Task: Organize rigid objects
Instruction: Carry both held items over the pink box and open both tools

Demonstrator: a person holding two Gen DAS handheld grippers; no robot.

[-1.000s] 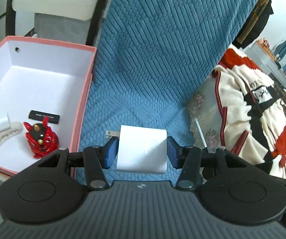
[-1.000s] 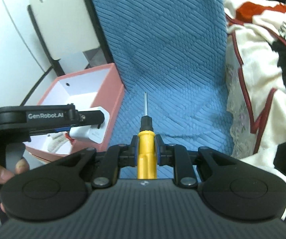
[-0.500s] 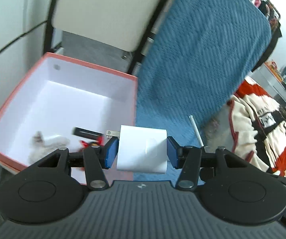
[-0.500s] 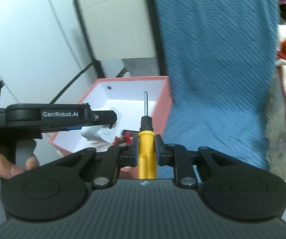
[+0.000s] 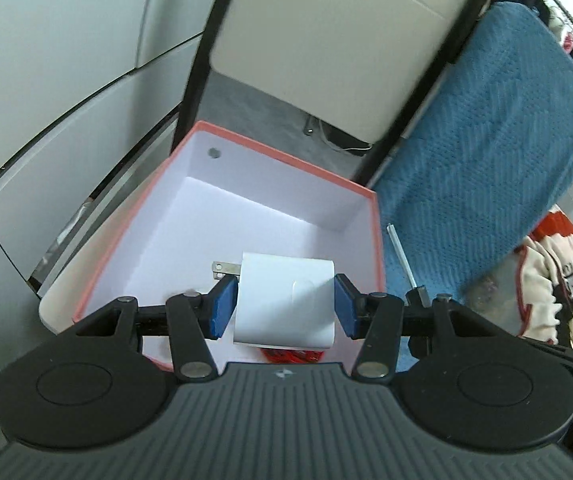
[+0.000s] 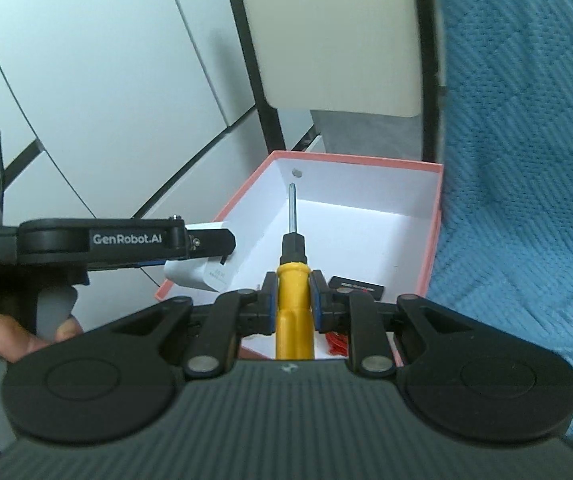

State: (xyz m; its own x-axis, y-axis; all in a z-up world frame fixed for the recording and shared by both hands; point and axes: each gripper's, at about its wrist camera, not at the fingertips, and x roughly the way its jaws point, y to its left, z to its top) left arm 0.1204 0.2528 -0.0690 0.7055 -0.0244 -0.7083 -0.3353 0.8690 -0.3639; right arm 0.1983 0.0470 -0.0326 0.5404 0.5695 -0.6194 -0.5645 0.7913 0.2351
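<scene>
White plastic plug-in charger block [image 5: 284,302] sat clamped between the blue pads of the left hand-held gripper [image 5: 284,307], held above the open pink-rimmed white cardboard box [image 5: 378,240]. Yellow-handled screwdriver [image 6: 293,296] was clamped in the right hand-held gripper [image 6: 293,300], shaft pointing over the box. Flat black rectangular item [image 6: 356,282] and a red object [image 5: 292,356] lay inside, beside a blue textured blanket [image 5: 486,128].

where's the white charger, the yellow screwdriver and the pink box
white charger [image 5: 284,300]: left wrist view, middle of its front face.
yellow screwdriver [image 6: 293,300]: right wrist view, on the yellow handle.
pink box [image 5: 282,158]: left wrist view, on its far rim.
</scene>
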